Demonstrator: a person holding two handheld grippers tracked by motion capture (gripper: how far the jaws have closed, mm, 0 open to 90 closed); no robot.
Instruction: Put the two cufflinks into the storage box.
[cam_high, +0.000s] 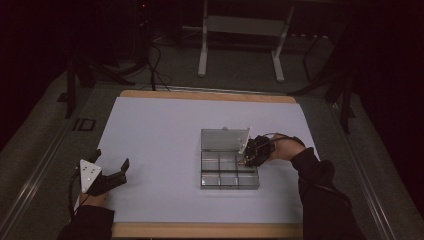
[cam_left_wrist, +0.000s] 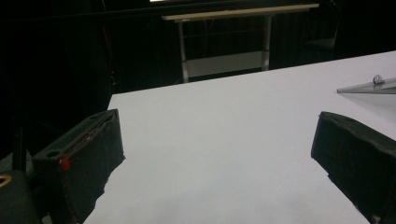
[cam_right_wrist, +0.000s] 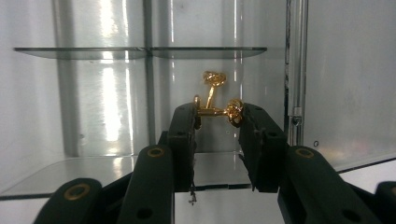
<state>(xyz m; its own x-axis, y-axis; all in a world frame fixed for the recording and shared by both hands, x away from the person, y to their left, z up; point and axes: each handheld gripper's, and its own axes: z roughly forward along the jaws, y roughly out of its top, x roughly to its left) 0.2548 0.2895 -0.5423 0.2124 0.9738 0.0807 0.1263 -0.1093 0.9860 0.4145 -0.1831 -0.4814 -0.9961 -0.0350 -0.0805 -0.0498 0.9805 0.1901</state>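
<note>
Right gripper view had the right gripper (cam_right_wrist: 218, 116) clamped on a gold cufflink (cam_right_wrist: 218, 111), long axis crosswise between the jaws, over the clear box (cam_high: 230, 172). Left gripper (cam_high: 111, 164) sat wide open, well left of the box.

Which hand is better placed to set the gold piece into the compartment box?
Right: its tool already pinches the gold cufflink over the clear compartment box. The left tool sits open, far away.
</note>
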